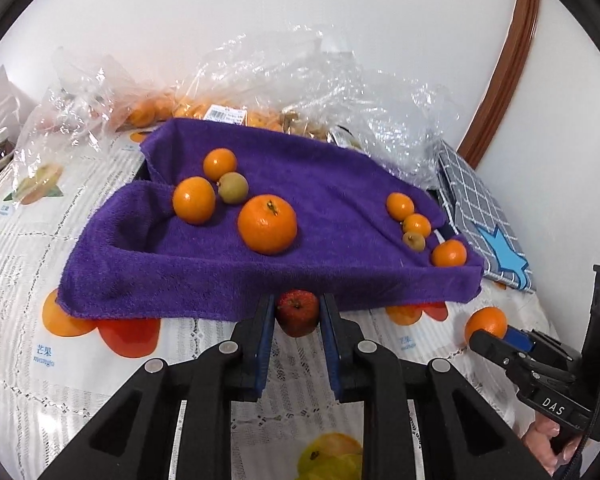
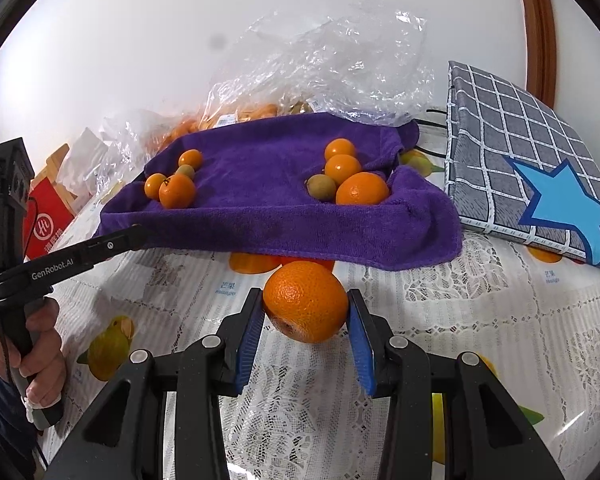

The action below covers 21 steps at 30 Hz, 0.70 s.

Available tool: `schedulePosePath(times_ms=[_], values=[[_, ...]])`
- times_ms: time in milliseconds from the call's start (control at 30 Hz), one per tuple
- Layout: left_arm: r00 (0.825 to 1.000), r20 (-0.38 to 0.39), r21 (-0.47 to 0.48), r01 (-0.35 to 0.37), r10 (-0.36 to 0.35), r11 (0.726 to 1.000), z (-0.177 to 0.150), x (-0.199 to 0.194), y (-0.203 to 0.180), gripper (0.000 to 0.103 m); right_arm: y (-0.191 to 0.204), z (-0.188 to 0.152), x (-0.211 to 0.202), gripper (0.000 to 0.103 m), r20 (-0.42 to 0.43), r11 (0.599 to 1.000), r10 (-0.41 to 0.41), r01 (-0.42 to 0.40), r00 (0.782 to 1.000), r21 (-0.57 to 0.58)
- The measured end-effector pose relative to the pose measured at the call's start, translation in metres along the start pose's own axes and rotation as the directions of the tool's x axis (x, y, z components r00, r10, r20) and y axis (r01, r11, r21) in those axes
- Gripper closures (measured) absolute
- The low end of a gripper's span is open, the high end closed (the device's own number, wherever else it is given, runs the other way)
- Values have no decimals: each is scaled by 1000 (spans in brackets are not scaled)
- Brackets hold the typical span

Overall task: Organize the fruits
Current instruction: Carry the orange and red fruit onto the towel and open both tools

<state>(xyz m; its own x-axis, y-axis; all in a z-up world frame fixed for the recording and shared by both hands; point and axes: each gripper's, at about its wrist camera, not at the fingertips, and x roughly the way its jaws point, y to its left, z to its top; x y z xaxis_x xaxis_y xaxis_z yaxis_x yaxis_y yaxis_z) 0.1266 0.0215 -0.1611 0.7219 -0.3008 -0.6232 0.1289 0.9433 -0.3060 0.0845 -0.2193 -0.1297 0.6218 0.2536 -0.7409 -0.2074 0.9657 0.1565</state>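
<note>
The left tongs [image 1: 297, 312] grip a small red apple [image 1: 297, 313], the right tongs [image 2: 306, 312] a big orange [image 2: 306, 307], both before the purple towel [image 1: 260, 272]. Both fruits seem firm, round and slippery; holding at the widest middle looks safest.

Both views are bright and evenly lit. Glare glints on the crinkled plastic bags [image 1: 308, 76] behind the purple towel [image 1: 260, 248]. Fisheye bending curves the edges; corners go black.

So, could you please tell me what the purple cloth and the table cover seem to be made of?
The purple cloth looks like matte terry or microfibre towelling: fuzzy pile, soft folds. The table cover looks like lace-patterned vinyl or plastic, faintly glossy with printed fruit, though that is uncertain.
</note>
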Motion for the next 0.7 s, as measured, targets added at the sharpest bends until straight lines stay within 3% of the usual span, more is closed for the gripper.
schedulePosePath(times_ms=[400,700], values=[[996,85,38,-11,7,999,1,-15,-8,81,-2,0,-5,62,26,1000,-6,5,1000,14],[992,124,-12,-8,10,1000,6,-23,2,81,-2,1,-8,62,46,1000,-6,5,999,29]])
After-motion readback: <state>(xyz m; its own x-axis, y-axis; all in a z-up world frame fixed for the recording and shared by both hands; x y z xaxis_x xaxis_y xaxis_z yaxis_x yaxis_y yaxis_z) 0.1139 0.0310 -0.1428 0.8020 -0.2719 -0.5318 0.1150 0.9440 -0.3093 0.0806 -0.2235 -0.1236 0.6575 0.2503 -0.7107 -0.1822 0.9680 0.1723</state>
